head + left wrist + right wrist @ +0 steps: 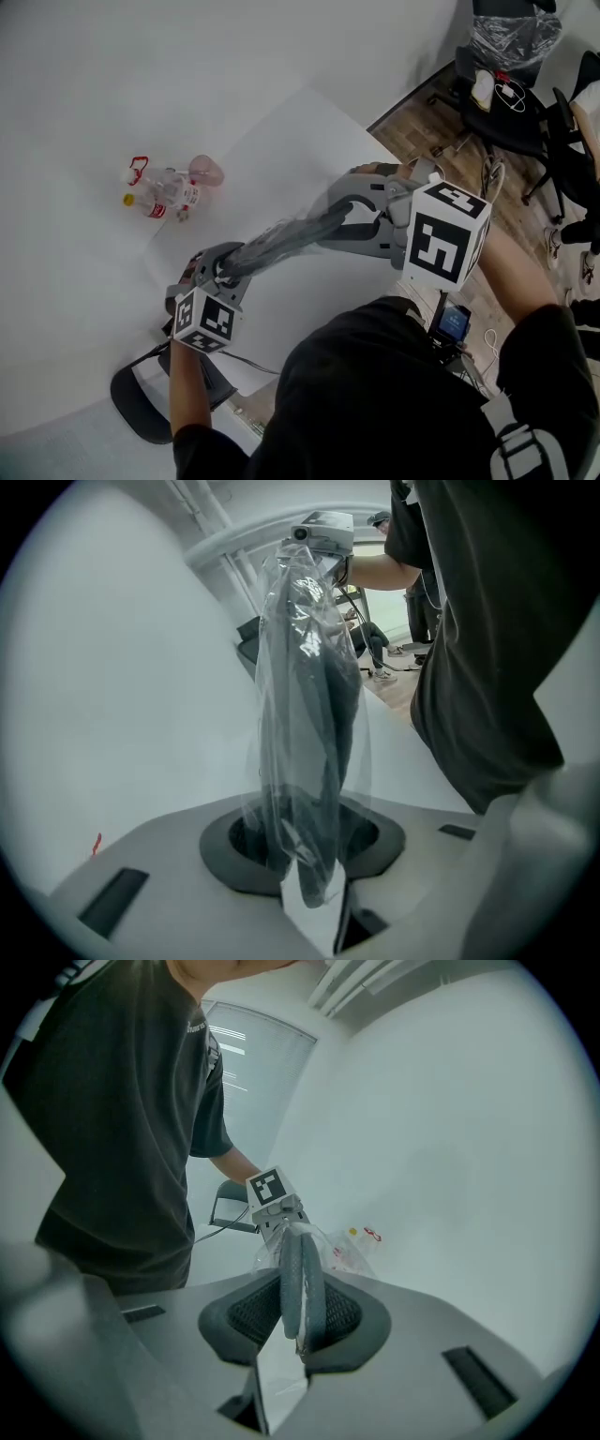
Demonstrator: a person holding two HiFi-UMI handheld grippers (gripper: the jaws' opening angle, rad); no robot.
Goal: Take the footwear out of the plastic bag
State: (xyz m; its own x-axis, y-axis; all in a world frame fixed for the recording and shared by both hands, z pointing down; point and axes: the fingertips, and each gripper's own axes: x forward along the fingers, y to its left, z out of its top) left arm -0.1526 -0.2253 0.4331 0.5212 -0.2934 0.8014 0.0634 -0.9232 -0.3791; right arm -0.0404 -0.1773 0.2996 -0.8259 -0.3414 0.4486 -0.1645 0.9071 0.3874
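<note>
Above the white worktop (300, 141) I held the plastic bag (281, 239) stretched between both grippers, with the dark footwear (328, 696) inside it. My left gripper (217, 269) was clamped narrow on one end of the bag. My right gripper (352, 211) pinched the footwear's grey soles through the plastic. A few small bottles (169, 192) lay off to the left, well apart.

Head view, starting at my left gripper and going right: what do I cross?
left gripper → plastic bag with the dark footwear inside, stretched between both grippers → right gripper → black chairs on the wood floor.
</note>
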